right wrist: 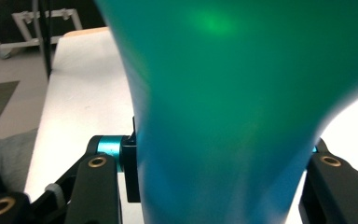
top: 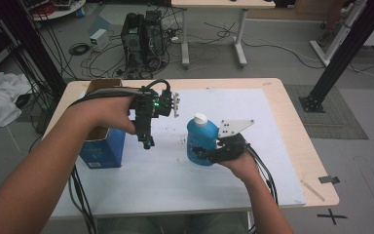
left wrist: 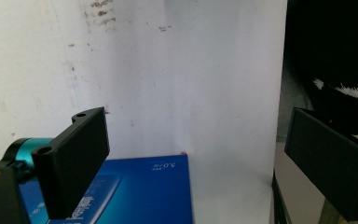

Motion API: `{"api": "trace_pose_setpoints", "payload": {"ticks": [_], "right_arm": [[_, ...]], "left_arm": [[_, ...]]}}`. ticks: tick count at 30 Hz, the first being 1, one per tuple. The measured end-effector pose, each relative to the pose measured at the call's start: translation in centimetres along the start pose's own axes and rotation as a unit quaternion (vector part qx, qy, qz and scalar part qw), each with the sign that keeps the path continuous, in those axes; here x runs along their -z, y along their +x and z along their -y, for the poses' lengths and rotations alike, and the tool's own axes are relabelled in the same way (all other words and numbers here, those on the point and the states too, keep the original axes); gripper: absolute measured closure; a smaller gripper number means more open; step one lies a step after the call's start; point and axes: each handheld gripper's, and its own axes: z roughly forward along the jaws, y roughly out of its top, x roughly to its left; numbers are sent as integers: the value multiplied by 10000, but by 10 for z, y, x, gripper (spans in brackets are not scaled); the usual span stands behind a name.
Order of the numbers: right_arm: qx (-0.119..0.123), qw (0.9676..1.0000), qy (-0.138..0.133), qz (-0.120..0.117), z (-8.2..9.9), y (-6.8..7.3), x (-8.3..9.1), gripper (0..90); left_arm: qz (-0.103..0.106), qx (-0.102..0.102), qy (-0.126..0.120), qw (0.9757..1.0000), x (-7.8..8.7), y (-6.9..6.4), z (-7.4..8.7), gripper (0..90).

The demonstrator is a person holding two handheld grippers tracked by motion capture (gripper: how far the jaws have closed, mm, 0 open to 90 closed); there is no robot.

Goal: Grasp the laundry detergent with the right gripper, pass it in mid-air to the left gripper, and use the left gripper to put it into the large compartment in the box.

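item: blue bottle, white cap; stands upright on the white mat, right of centre, long axis vertical, cap up.
right gripper: clenched around the bottle's lower body from the near right; bottle wall between both jaws in the right gripper view.
left gripper: released, jaws wide apart, empty, pointing down above the mat beside the blue box.
relation: bottle lies right of the left gripper, well apart; the cap is likely its target.

Black grippers, brass screws, teal joints, grey plate.
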Motion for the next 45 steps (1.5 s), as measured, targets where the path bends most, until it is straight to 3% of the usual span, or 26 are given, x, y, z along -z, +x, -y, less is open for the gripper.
{"api": "trace_pose_setpoints", "payload": {"ticks": [1, 4, 10, 13, 16, 18, 19, 20, 23, 26, 35, 36, 37, 39, 40, 45], "right_arm": [[-39, 10000, 29, -52, 0, 2, -3, 446], [115, 9997, 105, -211, -1, 3, -10, 446], [305, 9980, 59, -548, -1, 7, -27, 446], [251, 9971, 80, -714, -1, 11, -36, 446], [452, 9957, -17, -810, -4, 12, -47, 446], [406, 9949, 14, -923, -7, 15, -52, 446], [212, 9948, 121, -985, -9, 18, -54, 446], [383, 9945, 52, -978, -10, 17, -58, 447], [488, 9930, 62, -1076, -15, 21, -71, 446], [415, 9922, 143, -1163, -18, 24, -75, 446], [889, 9884, -139, -1226, -31, 27, -96, 446], [448, 9887, 222, -1411, -30, 34, -93, 446], [303, 9884, 315, -1456, -31, 37, -93, 447], [777, 9881, -18, -1327, -34, 32, -98, 447], [690, 9883, 37, -1361, -34, 33, -98, 447], [680, 9888, -48, -1327, -37, 36, -101, 447]], "left_arm": [[-15, -70, -30, 10000, -1, 1, -1, 64], [44, -17, -15, 10000, -5, -1, -3, 64], [34, -99, -55, 9999, -14, -1, -3, 64], [98, -114, -50, 9999, -18, -2, -3, 64], [79, -142, -63, 9998, -20, -4, -4, 64], [131, -157, -4, 9998, -21, -4, -5, 64], [132, -156, -17, 9998, -22, -4, -5, 64], [154, -104, 0, 9998, -21, -5, -5, 64], [122, -135, -14, 9998, -21, -6, -4, 64], [150, -121, -26, 9998, -23, -8, -2, 64], [214, -86, 12, 9997, -29, -16, -2, 64], [180, -126, 15, 9998, -29, -16, -3, 64], [189, -136, 37, 9997, -29, -16, -3, 64], [213, -87, 27, 9997, -30, -18, -3, 64], [129, -178, 61, 9997, -29, -18, -4, 64], [169, -156, 78, 9997, -29, -23, -6, 64]]}}
